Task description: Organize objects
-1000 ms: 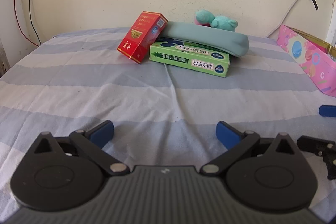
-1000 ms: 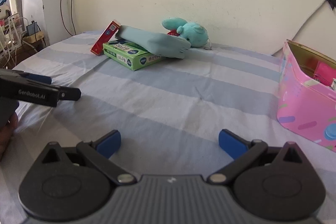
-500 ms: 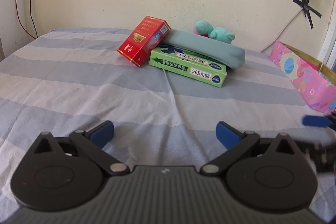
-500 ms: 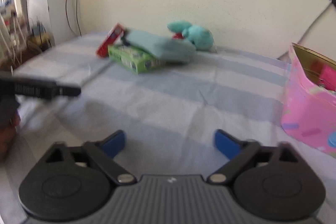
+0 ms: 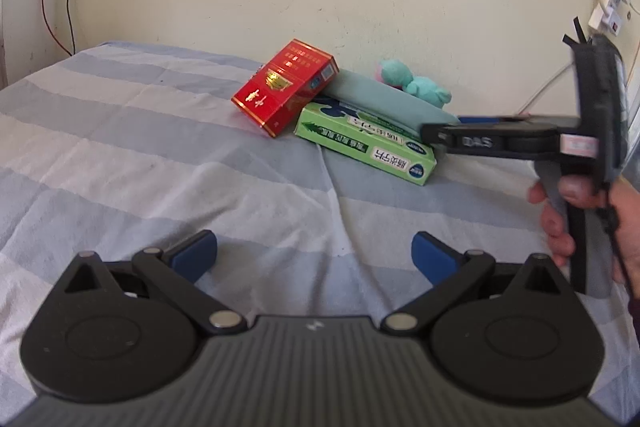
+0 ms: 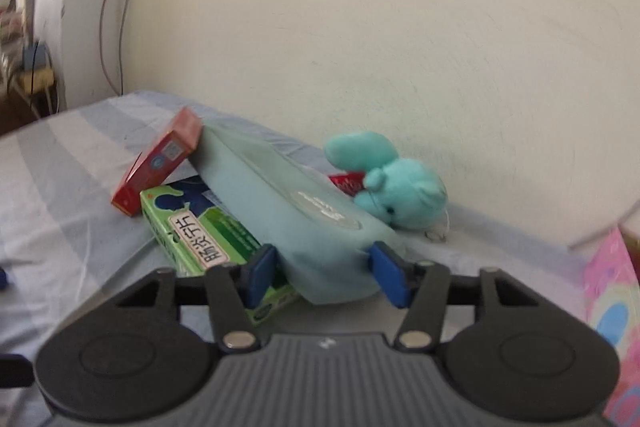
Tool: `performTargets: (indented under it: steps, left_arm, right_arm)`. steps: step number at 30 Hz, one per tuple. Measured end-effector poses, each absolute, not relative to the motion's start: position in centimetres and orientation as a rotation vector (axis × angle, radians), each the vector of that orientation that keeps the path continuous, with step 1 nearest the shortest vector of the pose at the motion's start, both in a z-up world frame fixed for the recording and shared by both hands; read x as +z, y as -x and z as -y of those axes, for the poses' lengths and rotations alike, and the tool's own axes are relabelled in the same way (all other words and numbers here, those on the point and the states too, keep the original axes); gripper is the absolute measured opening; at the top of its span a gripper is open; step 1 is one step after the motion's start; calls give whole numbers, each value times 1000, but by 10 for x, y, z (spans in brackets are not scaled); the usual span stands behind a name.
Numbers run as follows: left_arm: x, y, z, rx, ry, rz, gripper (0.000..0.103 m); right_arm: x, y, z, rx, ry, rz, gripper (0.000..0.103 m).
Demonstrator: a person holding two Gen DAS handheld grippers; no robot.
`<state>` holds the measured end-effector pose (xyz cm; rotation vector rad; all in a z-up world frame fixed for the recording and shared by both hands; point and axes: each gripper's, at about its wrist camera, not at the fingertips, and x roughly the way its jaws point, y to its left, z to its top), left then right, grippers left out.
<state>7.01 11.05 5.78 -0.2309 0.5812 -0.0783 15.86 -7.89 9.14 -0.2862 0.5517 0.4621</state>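
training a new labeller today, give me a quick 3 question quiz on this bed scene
1. True or false: the red box lies flat on the bed.
2. Which thing sits between the pads of the right gripper? A) plush toy B) pale blue pouch C) green box
3. Fill in: the left gripper is ____ with nothing between its fingers.

Key
1. False; it leans tilted against the pouch.
2. B; the jaws have just been closing around the pouch's near end.
3. open
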Motion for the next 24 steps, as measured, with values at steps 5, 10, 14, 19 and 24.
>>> performTargets:
  steps: [5, 10, 14, 19, 24]
  left_arm:
    - [57, -70, -113, -90, 258, -575, 103]
    - [57, -69, -111, -91, 247, -578, 103]
    - [57, -70, -109, -86, 232, -583, 103]
    - [56, -69, -106, -73, 209, -587, 103]
    - [56, -73, -98, -48, 151, -605, 103]
  right_arm:
    - [80, -104, 120, 443, 338, -562, 26]
    - [67, -28, 177, 448, 254, -620, 4]
    - [72, -9, 198, 471, 168, -623, 9]
    - [86, -66, 201, 515, -205, -646, 50]
    - [78, -128, 173, 453, -369, -675, 56]
